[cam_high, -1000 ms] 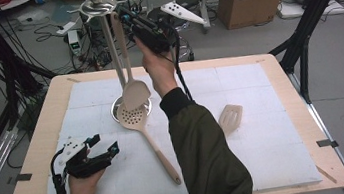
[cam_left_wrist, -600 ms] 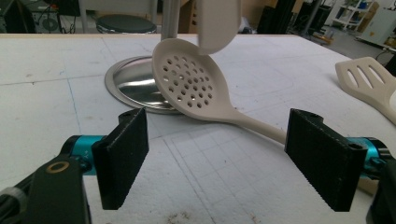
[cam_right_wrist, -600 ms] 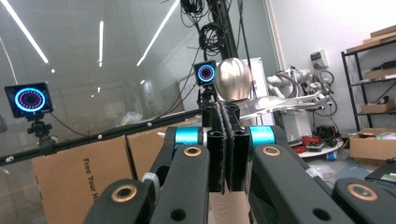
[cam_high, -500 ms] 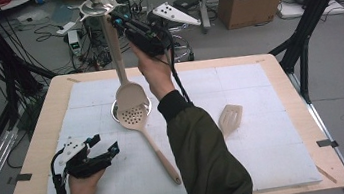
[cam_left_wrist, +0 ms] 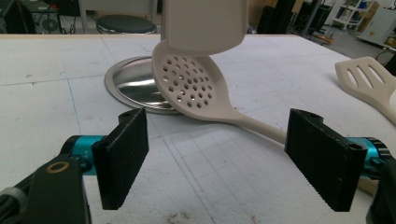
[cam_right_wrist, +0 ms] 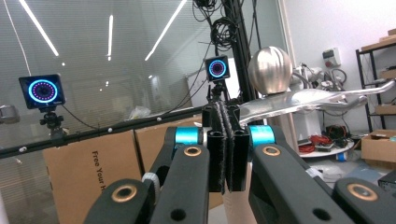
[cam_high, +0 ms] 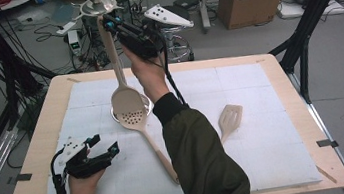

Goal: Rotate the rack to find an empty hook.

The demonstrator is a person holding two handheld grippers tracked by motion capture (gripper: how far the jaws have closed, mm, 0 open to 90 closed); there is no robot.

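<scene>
Right gripper (cam_high: pixel 111 24) clamped tight on the handle top of a hanging slotted spoon (cam_high: pixel 127 103), right beside the rack's metal top (cam_high: pixel 96 5). Below it, the rack base (cam_high: pixel 117 115) and a second perforated spoon (cam_high: pixel 138 126) lying on the mat. Spatula (cam_high: pixel 230 118) off to the right. Left gripper (cam_high: pixel 97 149) wide open, empty, resting near the table edge.

A matt, smooth cream plastic is seen on the perforated spoon (cam_left_wrist: pixel 196 86), lying at about twelve o'clock before the left gripper view's jaws. The round stand base (cam_left_wrist: pixel 128 84) is made of glossy polished metal. The table (cam_high: pixel 35 145) is edged in pale wood and covered by matt white sheeting (cam_high: pixel 263 115).
</scene>
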